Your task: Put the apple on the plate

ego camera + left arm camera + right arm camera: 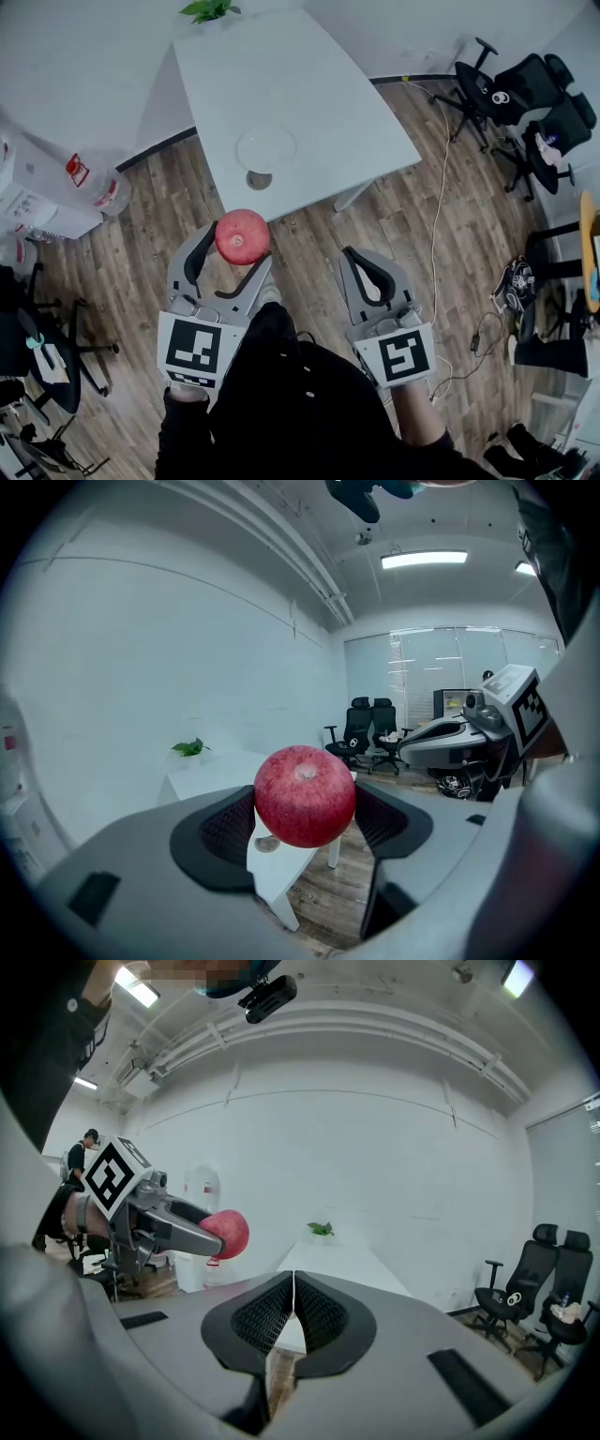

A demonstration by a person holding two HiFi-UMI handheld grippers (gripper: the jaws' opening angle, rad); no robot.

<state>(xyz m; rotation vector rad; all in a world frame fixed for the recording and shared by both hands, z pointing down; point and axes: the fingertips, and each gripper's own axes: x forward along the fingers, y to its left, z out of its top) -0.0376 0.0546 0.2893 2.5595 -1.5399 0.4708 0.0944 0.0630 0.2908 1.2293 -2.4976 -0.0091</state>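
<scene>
A red apple is clamped between the jaws of my left gripper, held in the air short of the near edge of the white table. In the left gripper view the apple fills the gap between the black pads. A clear glass plate lies on the table near its front edge, beyond the apple. My right gripper hangs to the right over the wooden floor, its pads pressed together with nothing held. From the right gripper view the apple shows at the left.
A potted plant stands at the table's far corner. Black office chairs cluster at the right, and a white cable runs across the floor. Water bottles and white boxes sit at the left. A person stands far off at the left in the right gripper view.
</scene>
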